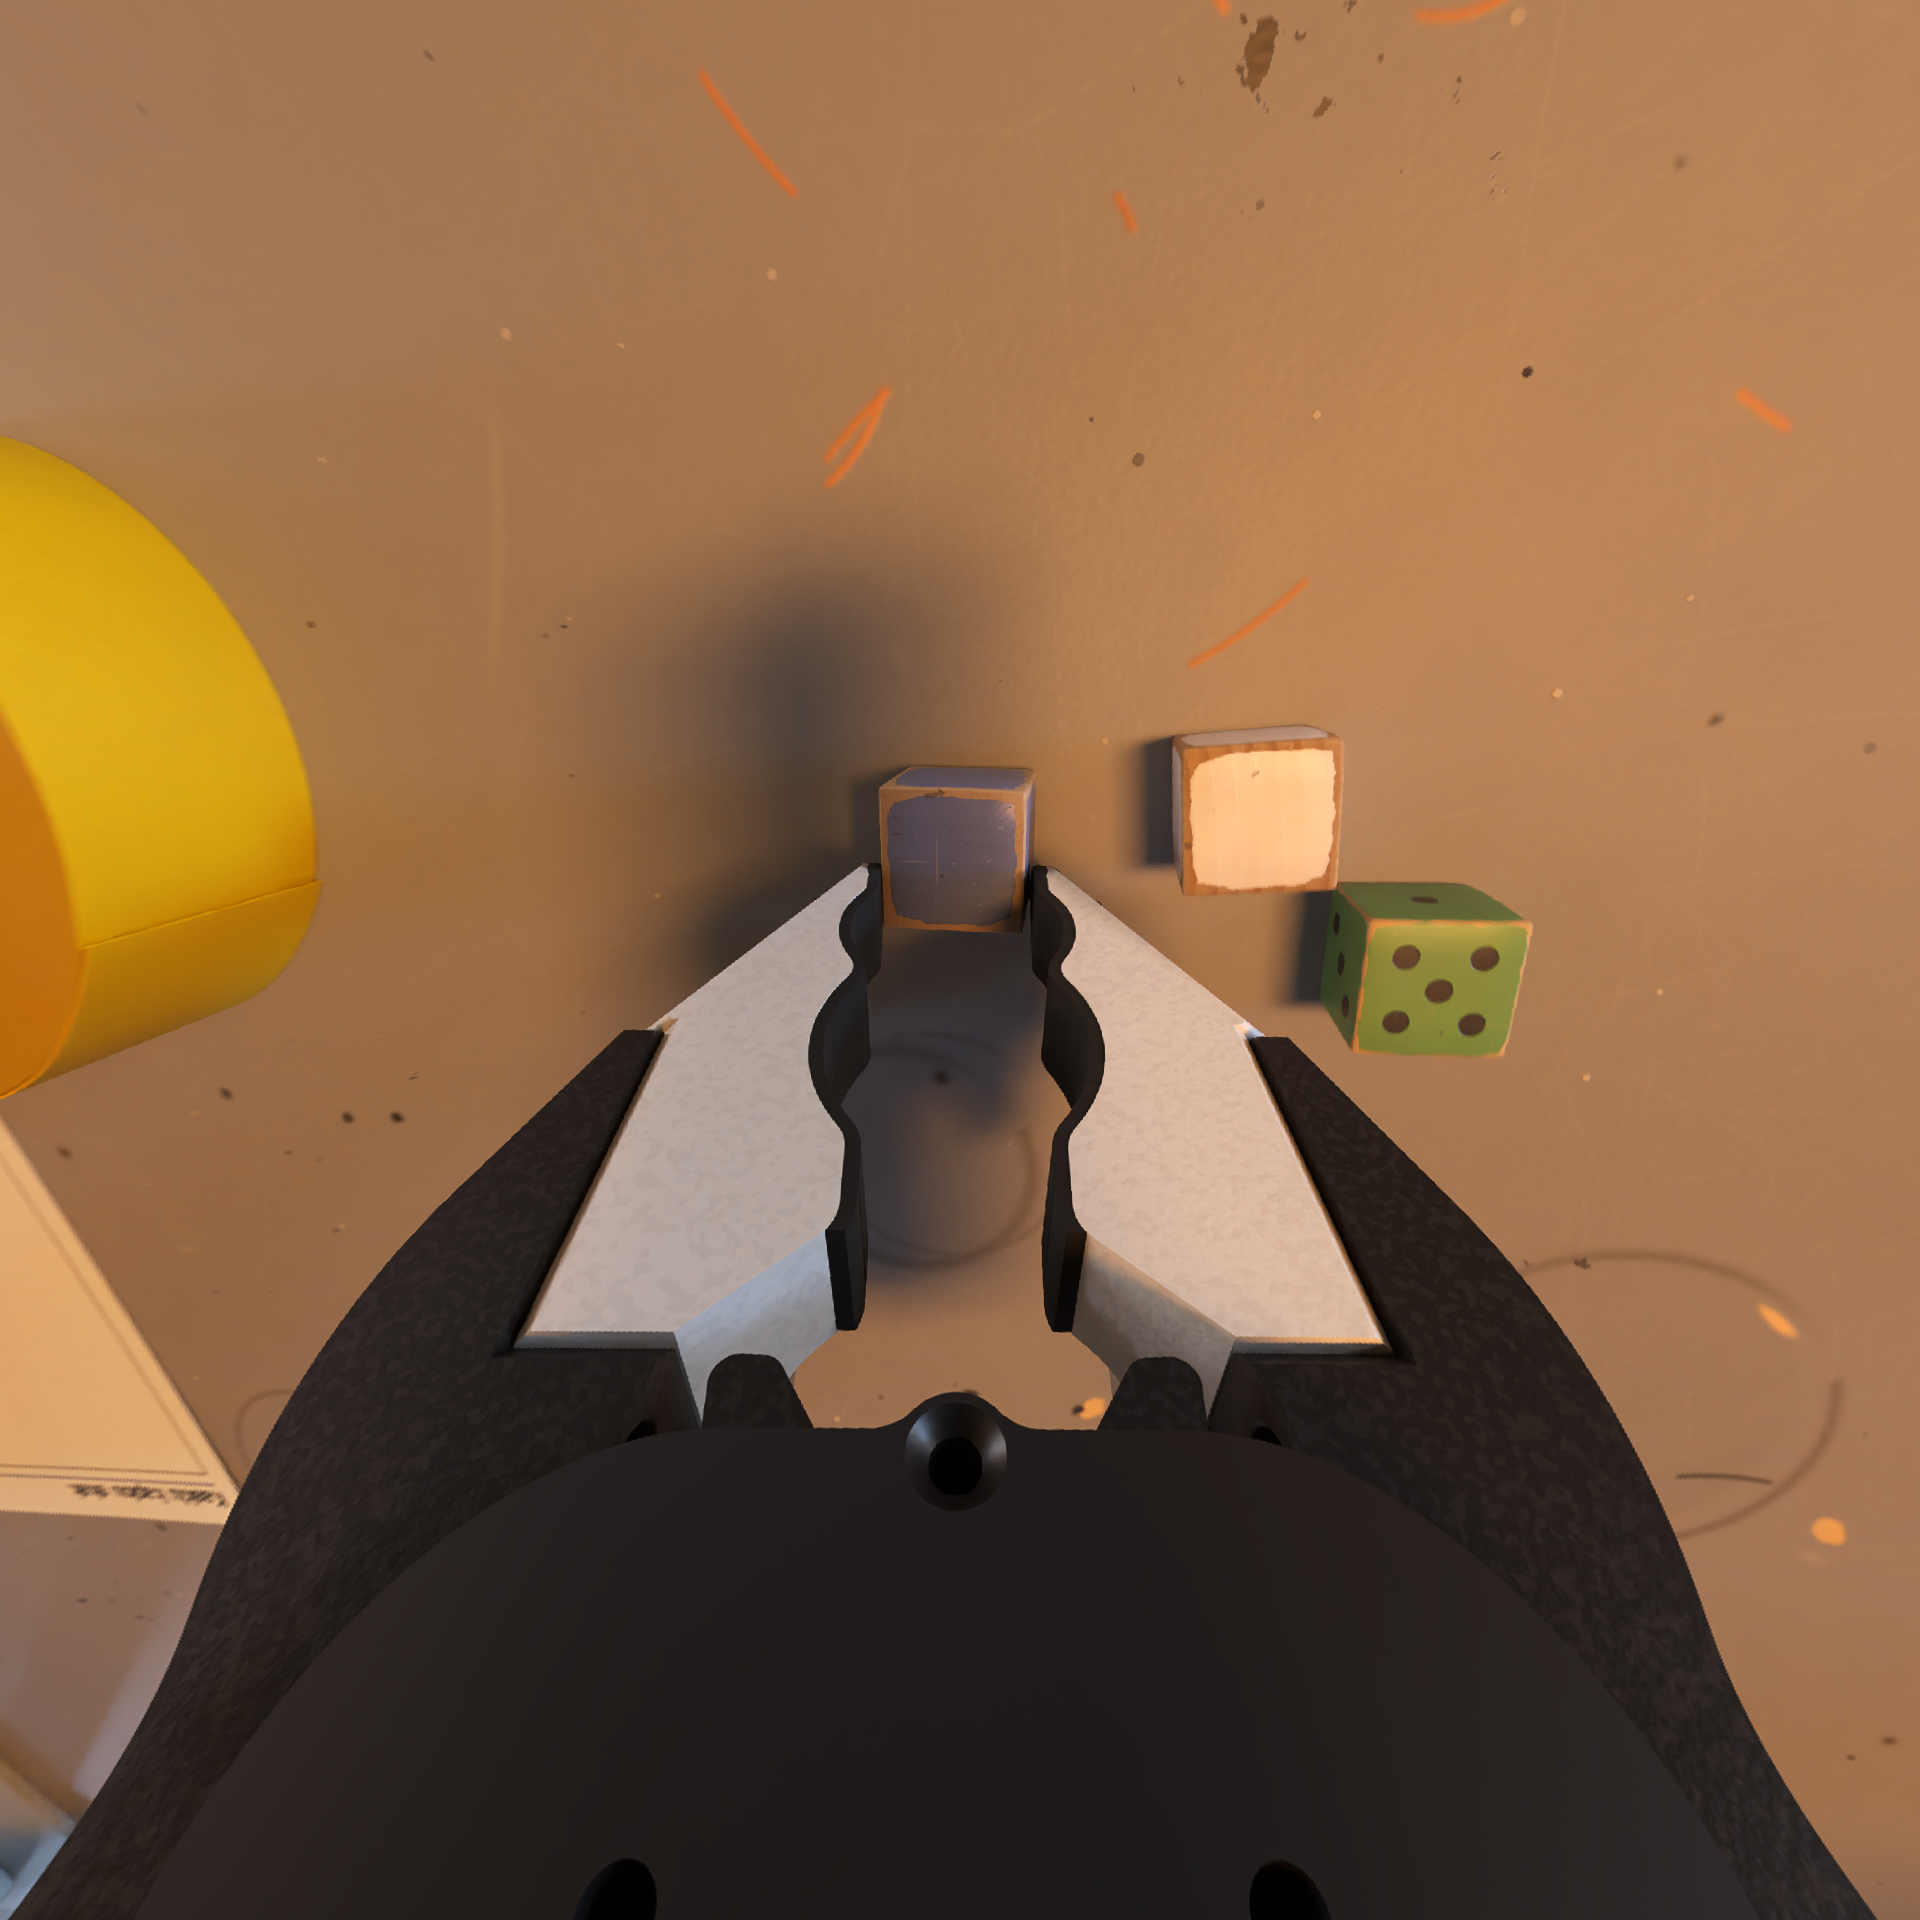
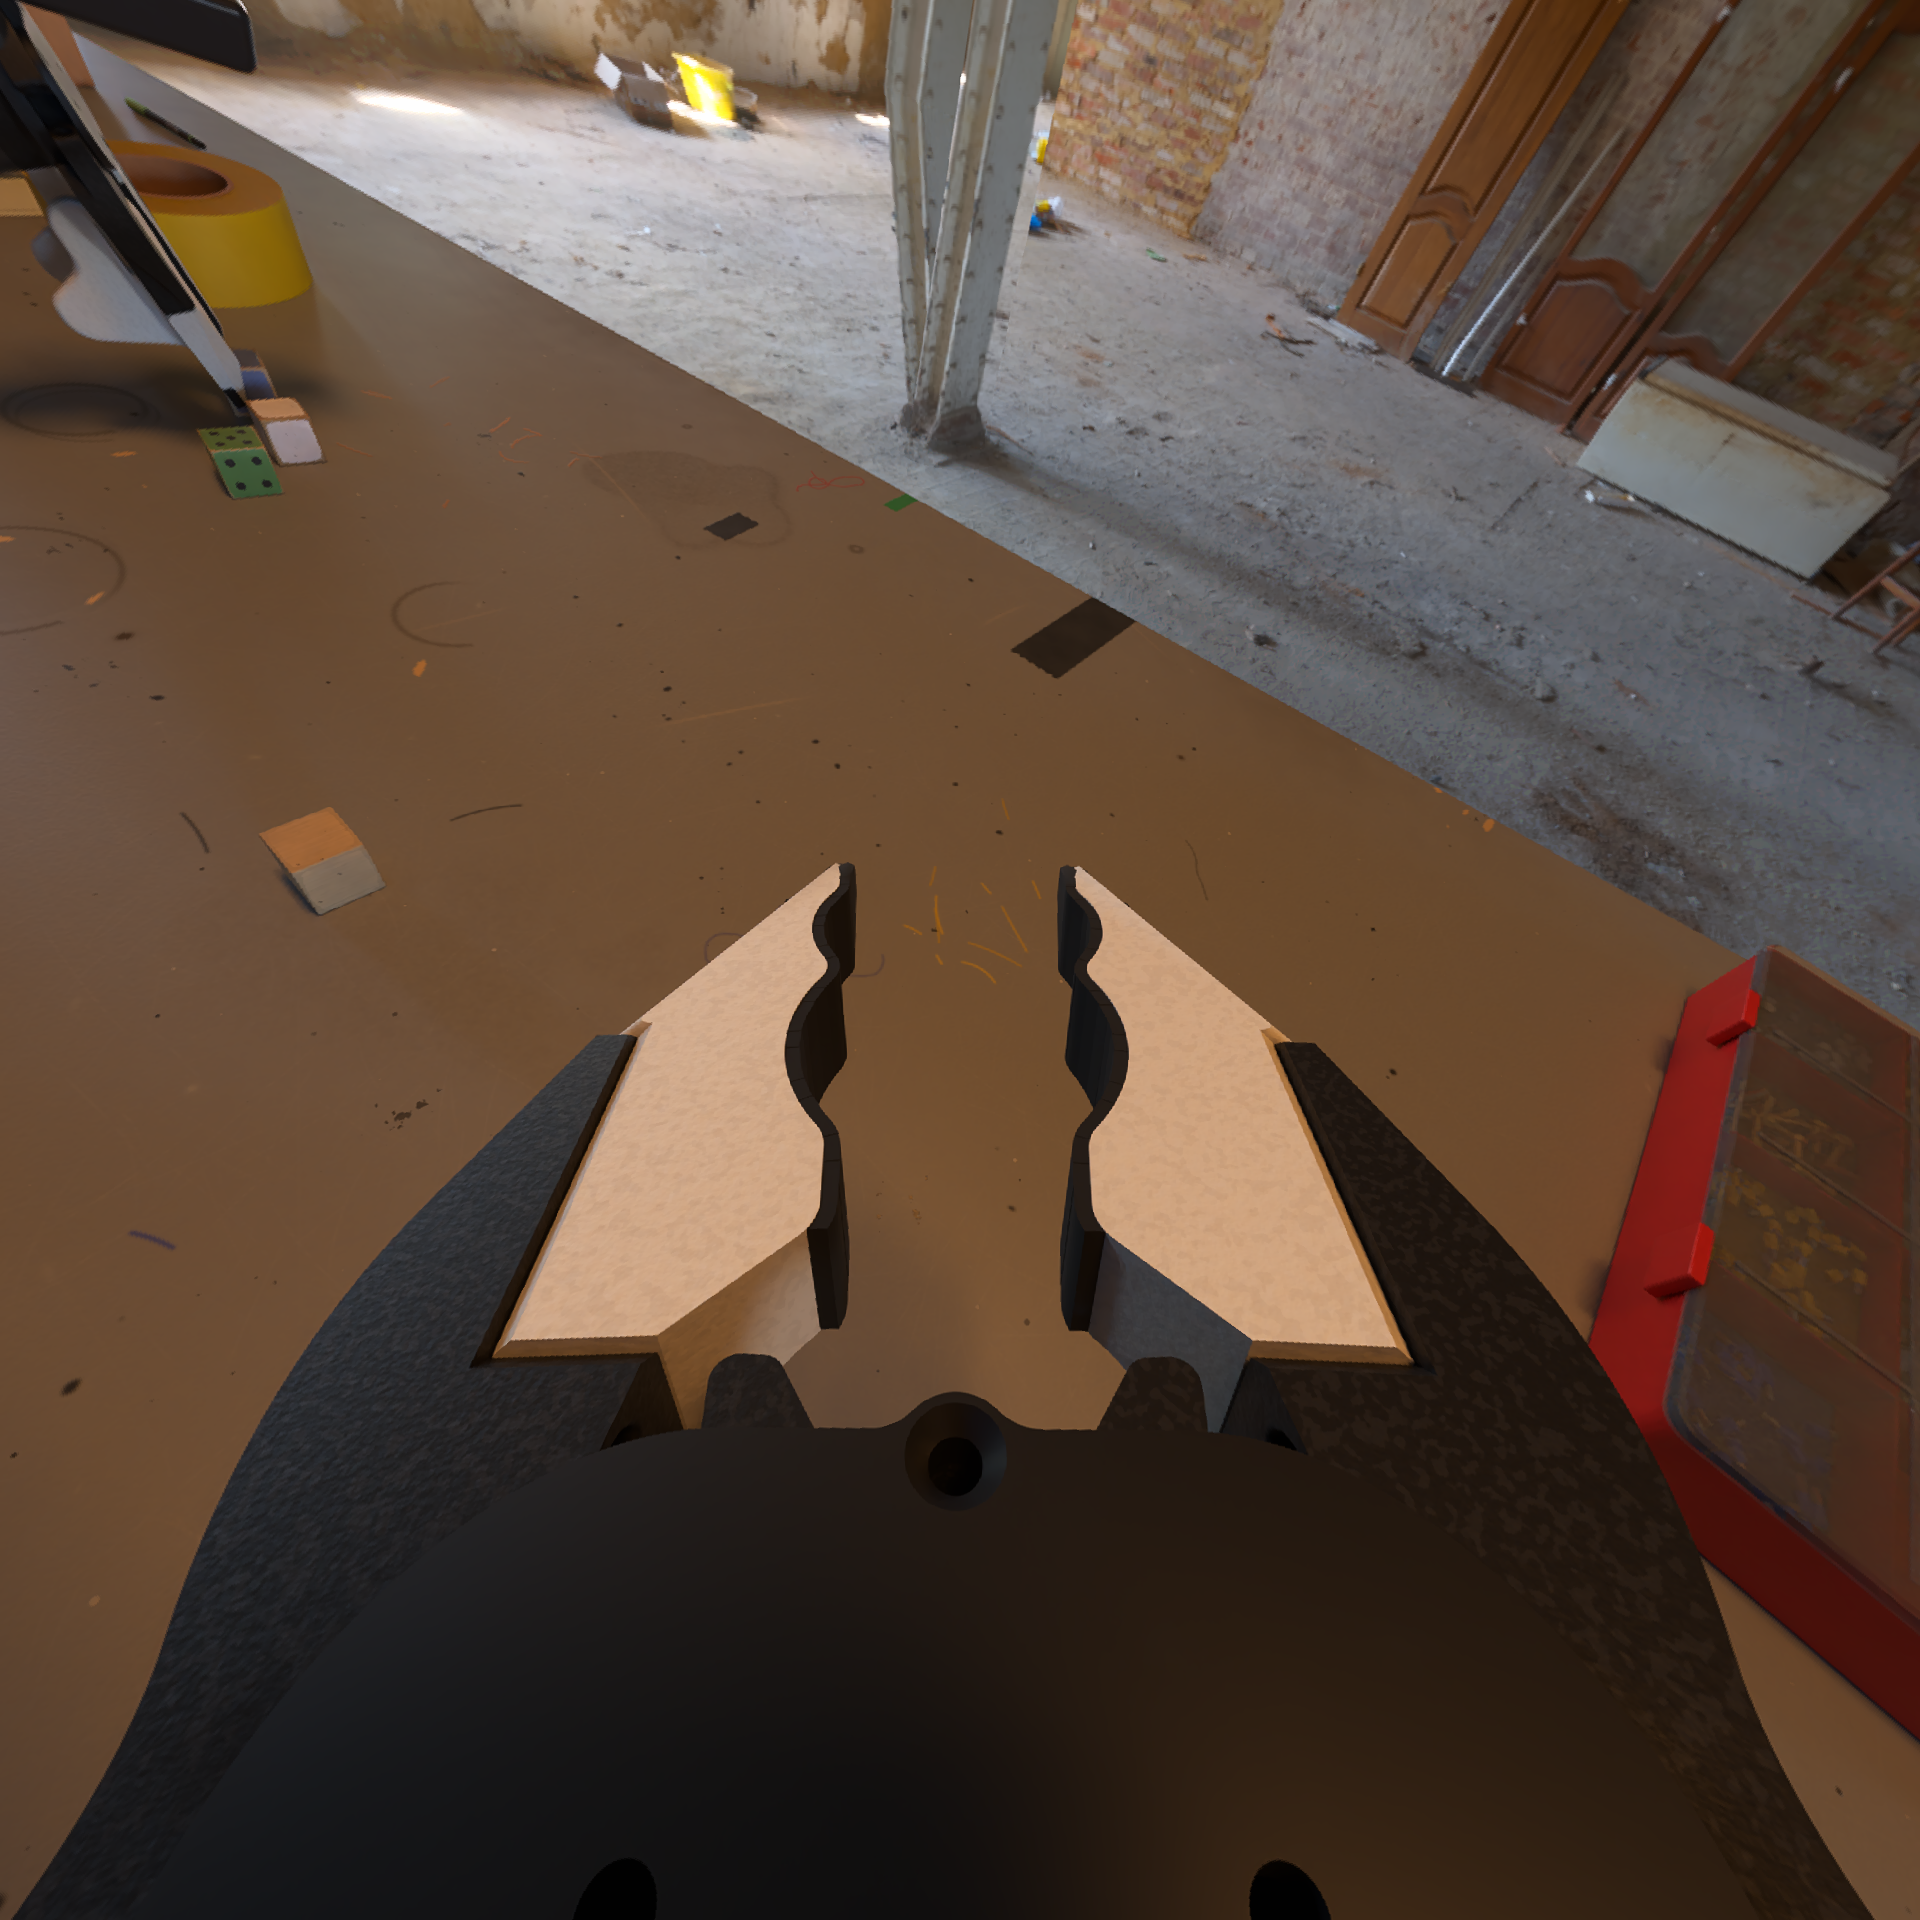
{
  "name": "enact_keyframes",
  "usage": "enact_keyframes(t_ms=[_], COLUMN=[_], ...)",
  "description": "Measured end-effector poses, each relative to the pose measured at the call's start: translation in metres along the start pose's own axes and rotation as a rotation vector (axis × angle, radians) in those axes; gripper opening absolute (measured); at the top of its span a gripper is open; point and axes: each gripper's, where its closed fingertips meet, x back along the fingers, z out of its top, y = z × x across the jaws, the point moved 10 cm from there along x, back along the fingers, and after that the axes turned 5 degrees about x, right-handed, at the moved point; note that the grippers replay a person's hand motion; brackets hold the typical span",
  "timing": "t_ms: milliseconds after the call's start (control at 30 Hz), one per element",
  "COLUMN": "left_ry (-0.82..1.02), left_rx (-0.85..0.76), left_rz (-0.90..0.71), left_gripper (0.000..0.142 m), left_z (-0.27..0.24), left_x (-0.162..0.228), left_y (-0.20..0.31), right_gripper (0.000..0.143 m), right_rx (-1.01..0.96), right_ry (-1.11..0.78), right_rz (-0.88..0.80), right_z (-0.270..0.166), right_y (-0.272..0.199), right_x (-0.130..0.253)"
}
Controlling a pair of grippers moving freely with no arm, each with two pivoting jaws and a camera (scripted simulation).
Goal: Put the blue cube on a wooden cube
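The blue cube [image 1: 951,842] with worn wooden edges sits on the brown table. My left gripper [image 1: 956,896] points down at it with one fingertip against each side, shut on it. A pale wooden cube [image 1: 1257,816] lies just to its right, and a green die [image 1: 1429,971] next to that. In the right wrist view the left gripper [image 2: 241,400] stands over the blue cube [image 2: 252,366], beside the pale cube [image 2: 289,431] and the die [image 2: 246,464]. Another wooden cube [image 2: 322,860] lies alone, nearer. My right gripper [image 2: 956,894] is open and empty above the table.
A yellow tape roll [image 1: 135,748] lies left of the blue cube; it also shows in the right wrist view [image 2: 223,223]. A white box [image 1: 83,1382] is at the lower left. A red case [image 2: 1787,1299] lies at the right. The table edge [image 2: 1039,551] runs diagonally.
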Motion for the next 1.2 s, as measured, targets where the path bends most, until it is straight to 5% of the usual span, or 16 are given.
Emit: enact_keyframes(t_ms=[233,467,733,1200], left_ry=[0.212,0.436,0.282,0.168], left_rx=[-0.095,-0.593,-1.233,-1.28], left_rz=[0.043,-0.49,-0.394,-0.385], left_gripper=[0.028,0.028,0.028,0.028], left_z=[0.005,-0.024,-0.071,-0.056], left_x=[0.086,0.182,0.131,0.096], left_y=[0.003,0.144,0.298,0.337], right_gripper=[0.039,0.038,0.038,0.038], right_rx=[-0.001,0.011,0.017,-0.01], right_ry=[0.004,0.011,0.024,0.064], right_rz=[-0.004,-0.005,0.01,0.013], right_z=[0.0,0.004,0.006,0.003], right_y=[0.001,-0.001,-0.003,0.003], right_x=[0.002,0.003,0.005,0.015])
